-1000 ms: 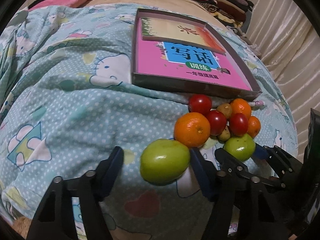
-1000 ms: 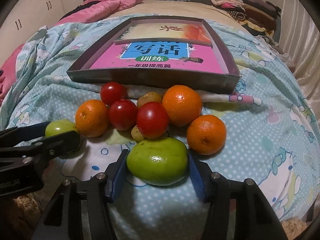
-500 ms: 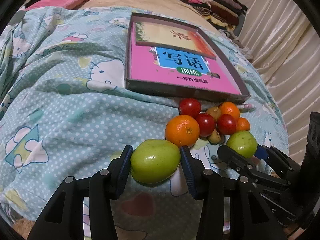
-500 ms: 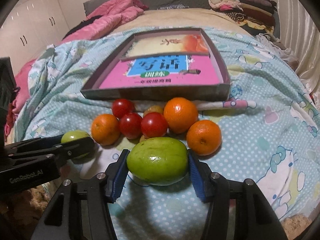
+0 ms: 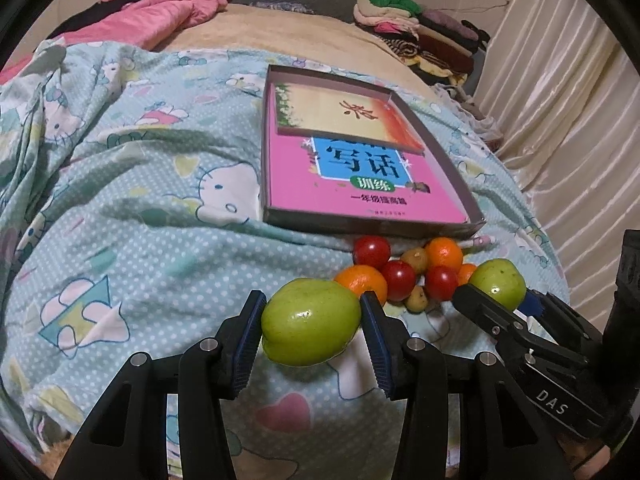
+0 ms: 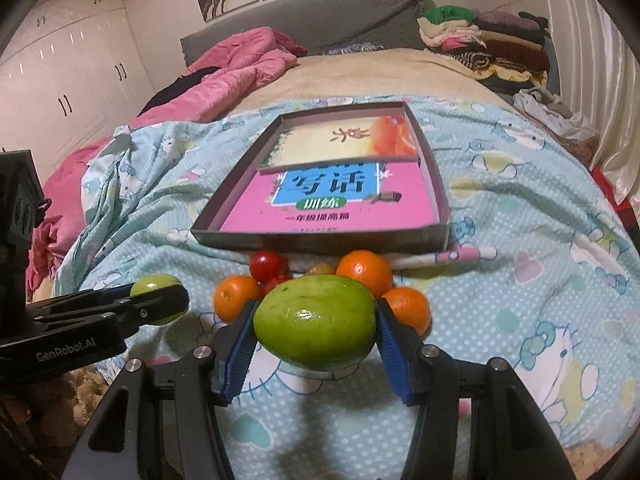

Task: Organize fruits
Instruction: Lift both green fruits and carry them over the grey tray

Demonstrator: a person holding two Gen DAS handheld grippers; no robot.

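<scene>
1. Bed [image 6: 520,208], blue cartoon-print quilt: carries everything. No surface other than this soft, sloping one.
2. Shallow box [image 6: 438,184] lies on the quilt beyond the fruit pile, straight ahead of both grippers, long axis running away from them. Its near wall sits just behind the pile. My judgement: it is the likely drop spot, so the coming move is forward and over that near wall.
3. Pink book [image 6: 340,208] inside the box: large Chinese characters on a blue panel, a green oval with more characters, and a small line of characters below. A second, paler cover lies at the far end with one brush-style character.
4. Right hand-held gripper [image 6: 316,330]: blue pads pressed on both ends of a green fruit [image 6: 316,326], held clear of the quilt, long axis crosswise between the pads.
5. Left hand-held gripper [image 5: 311,330]: jaws partly closed, clamped on a second green fruit [image 5: 310,328], also crosswise and lifted. From the left view the box lies ahead and slightly right; neither hand looks clearly nearer.
6. Fruit pile [image 5: 400,276]: oranges, red tomatoes, small brownish fruits, touching, between grippers and box.
7. Writing on gripper bodies: "GenRobot.AI" on the left, "DAS" on the right.
</scene>
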